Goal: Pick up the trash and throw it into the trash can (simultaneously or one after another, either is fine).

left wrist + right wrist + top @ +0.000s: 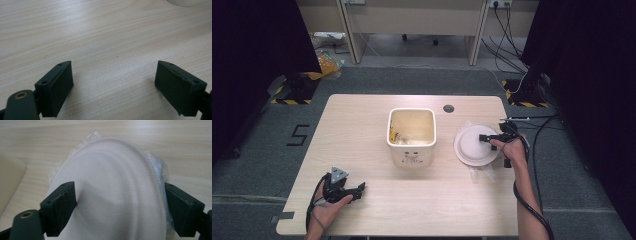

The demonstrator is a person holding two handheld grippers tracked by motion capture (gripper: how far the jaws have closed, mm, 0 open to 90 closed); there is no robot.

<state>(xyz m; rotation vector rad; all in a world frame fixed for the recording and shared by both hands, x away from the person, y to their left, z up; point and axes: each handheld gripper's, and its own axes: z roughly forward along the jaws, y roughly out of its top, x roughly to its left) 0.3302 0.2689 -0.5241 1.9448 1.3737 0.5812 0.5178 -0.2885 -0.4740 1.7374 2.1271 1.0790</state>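
Near the table's right edge, the right gripper [490, 138] hovers, jaws spread, directly over the white paper plate [112, 190]; the left gripper [354, 192], also agape, idles near the front-left corner.

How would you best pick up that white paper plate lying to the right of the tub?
Probably by its rim. The plate lies flat and upside down on a clear plastic wrapper, too broad to span. I'd slide one jaw of the right gripper under the right edge, nearest that hand, and pinch there. Its jaws are open above the plate.
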